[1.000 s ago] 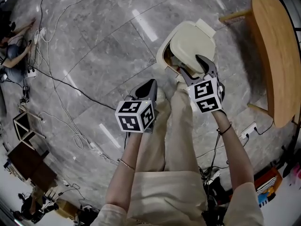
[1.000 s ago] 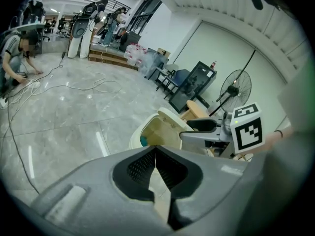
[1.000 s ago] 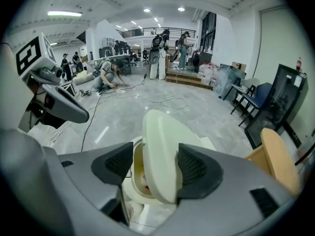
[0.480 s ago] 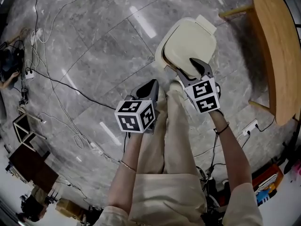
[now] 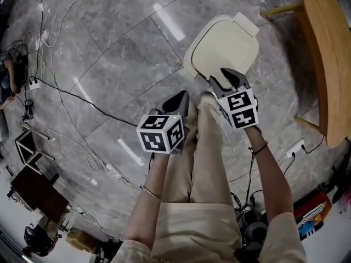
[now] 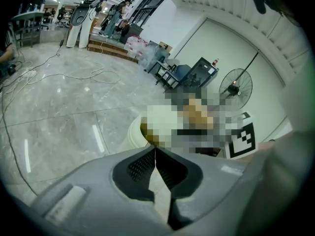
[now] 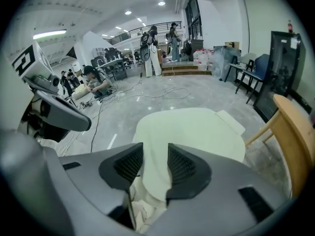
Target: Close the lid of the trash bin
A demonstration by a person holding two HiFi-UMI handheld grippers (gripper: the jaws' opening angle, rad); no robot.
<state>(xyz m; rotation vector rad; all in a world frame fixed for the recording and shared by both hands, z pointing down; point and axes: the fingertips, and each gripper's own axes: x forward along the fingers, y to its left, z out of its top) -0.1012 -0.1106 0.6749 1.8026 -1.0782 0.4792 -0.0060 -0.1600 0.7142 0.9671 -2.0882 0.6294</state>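
The cream trash bin's lid (image 5: 225, 43) lies nearly flat over the bin on the grey floor, and the bin's inside no longer shows. My right gripper (image 5: 227, 80) hangs over the lid's near edge. In the right gripper view the lid (image 7: 192, 132) fills the gap between the jaws of that gripper (image 7: 155, 163). Those jaws have just been closing and still stand apart; I see no pinch on the lid. My left gripper (image 5: 176, 100) hovers left of the bin, above my legs, with its tips (image 6: 155, 154) together on nothing.
A wooden table (image 5: 329, 53) stands right of the bin, with a leg close to it. Cables (image 5: 71, 95) run across the floor at the left, and a power strip (image 5: 293, 148) lies at the right. My legs (image 5: 197, 147) stand just before the bin.
The lid has swung down from tilted open to nearly flat. My right gripper sank with it and its jaws narrowed. The left gripper dropped slightly.
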